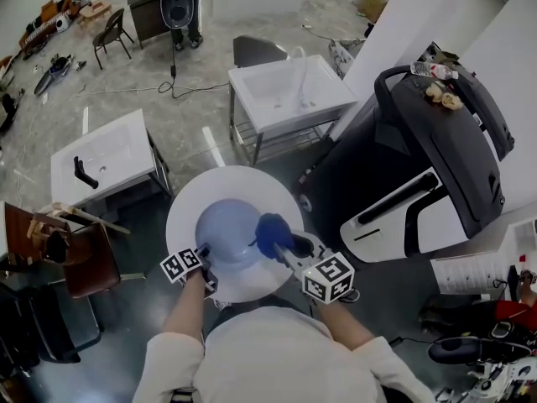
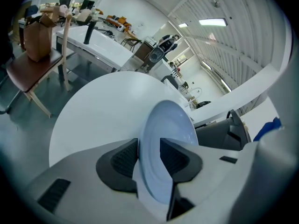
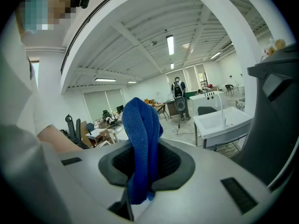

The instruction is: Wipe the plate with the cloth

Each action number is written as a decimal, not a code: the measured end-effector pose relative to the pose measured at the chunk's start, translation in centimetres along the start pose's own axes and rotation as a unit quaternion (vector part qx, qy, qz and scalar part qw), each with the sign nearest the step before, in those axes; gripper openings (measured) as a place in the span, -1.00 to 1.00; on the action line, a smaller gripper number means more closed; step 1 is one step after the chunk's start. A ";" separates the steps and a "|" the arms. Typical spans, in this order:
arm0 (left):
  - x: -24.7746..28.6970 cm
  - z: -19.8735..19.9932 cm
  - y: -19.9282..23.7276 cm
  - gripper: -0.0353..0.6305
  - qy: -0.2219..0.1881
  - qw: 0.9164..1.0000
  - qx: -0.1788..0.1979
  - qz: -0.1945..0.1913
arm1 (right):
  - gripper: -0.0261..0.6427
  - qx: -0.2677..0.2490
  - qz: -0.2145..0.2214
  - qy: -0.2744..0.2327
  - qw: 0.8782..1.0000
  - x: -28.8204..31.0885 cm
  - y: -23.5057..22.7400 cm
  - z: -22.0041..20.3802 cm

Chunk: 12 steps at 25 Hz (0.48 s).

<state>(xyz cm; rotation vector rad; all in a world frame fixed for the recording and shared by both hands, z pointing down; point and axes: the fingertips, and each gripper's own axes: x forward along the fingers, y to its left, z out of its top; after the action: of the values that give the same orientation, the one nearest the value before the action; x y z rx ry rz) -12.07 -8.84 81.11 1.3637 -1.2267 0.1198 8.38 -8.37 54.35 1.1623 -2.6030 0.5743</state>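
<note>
Left gripper (image 1: 204, 252) loose round the plate's (image 1: 226, 232) near rim, right gripper (image 3: 144, 161) closed tight on the blue cloth (image 3: 142, 134).
Its jaws stand part-way apart with the pale blue plate's edge between the pads, which look slack on it, not clamped. The plate sits tilted over the near part of the round white table (image 1: 252, 183), with the bunched cloth at its right edge. The likely trouble is that a push from the cloth on the right could tip or slide the plate out of the loose jaws, so that it knocks on the table or skids off the near edge. The cloth is pinched only by a fold and might drag free under a hard rub. No brand or label can be read; print on the sheet of paper (image 1: 470, 271) at the near right is too small to read.
</note>
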 end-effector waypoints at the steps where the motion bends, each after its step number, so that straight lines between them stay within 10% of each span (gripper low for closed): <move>1: -0.1 0.0 -0.1 -0.47 -0.001 1.000 -0.003 -0.003 | -0.64 0.000 0.001 0.000 1.000 0.0 0.1 0.0; 12: -2.2 1.0 -0.1 -0.40 -0.027 1.000 0.008 -0.010 | -0.64 0.002 0.014 -0.007 1.000 0.5 0.6 0.3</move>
<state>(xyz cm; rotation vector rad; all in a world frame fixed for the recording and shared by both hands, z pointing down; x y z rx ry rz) -13.58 -8.35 79.23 1.4015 -1.2582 0.0799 7.64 -8.43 54.13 1.1370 -2.6343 0.5786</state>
